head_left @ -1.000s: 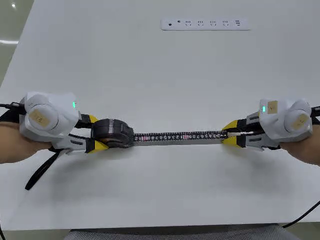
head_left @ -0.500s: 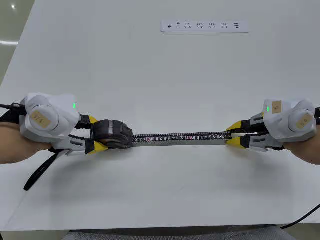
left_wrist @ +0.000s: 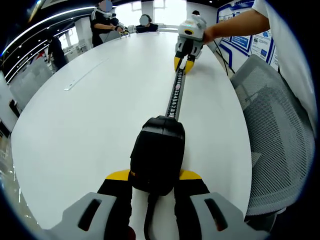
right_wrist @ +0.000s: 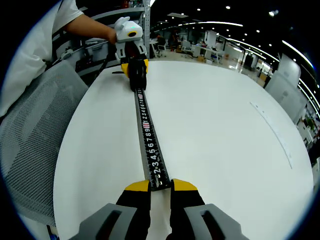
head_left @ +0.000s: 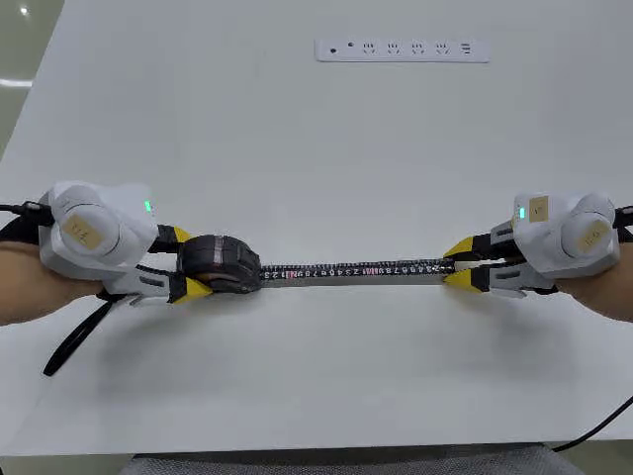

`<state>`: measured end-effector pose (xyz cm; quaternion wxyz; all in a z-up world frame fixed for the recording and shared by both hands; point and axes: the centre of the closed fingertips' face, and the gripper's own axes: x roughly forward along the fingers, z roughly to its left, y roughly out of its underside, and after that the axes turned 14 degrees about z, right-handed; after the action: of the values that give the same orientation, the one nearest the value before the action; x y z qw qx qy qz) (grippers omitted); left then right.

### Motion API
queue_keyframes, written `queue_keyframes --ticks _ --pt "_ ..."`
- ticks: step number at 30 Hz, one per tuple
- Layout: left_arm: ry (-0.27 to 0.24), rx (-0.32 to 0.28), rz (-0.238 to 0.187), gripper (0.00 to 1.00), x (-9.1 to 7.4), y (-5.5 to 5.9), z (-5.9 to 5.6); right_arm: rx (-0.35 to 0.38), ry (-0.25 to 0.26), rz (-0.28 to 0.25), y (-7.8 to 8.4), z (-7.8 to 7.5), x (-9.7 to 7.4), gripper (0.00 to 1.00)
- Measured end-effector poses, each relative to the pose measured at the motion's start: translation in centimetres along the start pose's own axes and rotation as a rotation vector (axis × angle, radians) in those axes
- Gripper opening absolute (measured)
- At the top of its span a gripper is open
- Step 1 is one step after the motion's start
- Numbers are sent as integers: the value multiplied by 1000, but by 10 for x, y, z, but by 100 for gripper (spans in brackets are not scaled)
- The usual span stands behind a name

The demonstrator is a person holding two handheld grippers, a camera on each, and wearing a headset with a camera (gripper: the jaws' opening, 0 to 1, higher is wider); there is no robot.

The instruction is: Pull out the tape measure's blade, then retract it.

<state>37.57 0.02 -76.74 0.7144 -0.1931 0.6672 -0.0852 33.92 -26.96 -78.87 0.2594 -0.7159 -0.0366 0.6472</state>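
Right hand-held gripper (head_left: 456,265) edged inward, pinching the blade (head_left: 356,268).

At 6 o'clock the right gripper (right_wrist: 160,189) pinches the end of the blade (right_wrist: 148,142) between its yellow tips. The blade runs over the white table (right_wrist: 215,125) toward 11 o'clock, where the left gripper (right_wrist: 134,66) holds the black case (right_wrist: 138,80).

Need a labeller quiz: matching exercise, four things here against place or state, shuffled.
1 black tape measure case
2 black numbered blade
3 white power strip
4 grey mesh chair

A on far side of white table
B tip pinched in right gripper
C beside the table
D clamped in left gripper

Pairs: 1-D, 2-B, 3-A, 4-C
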Motion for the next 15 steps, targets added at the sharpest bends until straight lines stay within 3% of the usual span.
queue_keyframes --ticks 7,10,11,15 --pt "-1 -9 -3 28 0 0 0 6 -1 8 1 1 0 12" --pt "32 -41 -12 36 1 -2 -5 20 -3 6 1 2 -1 15" --pt "21 -36 -5 39 2 -1 -4 24 10 4 0 1 -1 16" --pt "15 -27 2 39 3 1 -4 37 2 -1 -1 2 -1 18"
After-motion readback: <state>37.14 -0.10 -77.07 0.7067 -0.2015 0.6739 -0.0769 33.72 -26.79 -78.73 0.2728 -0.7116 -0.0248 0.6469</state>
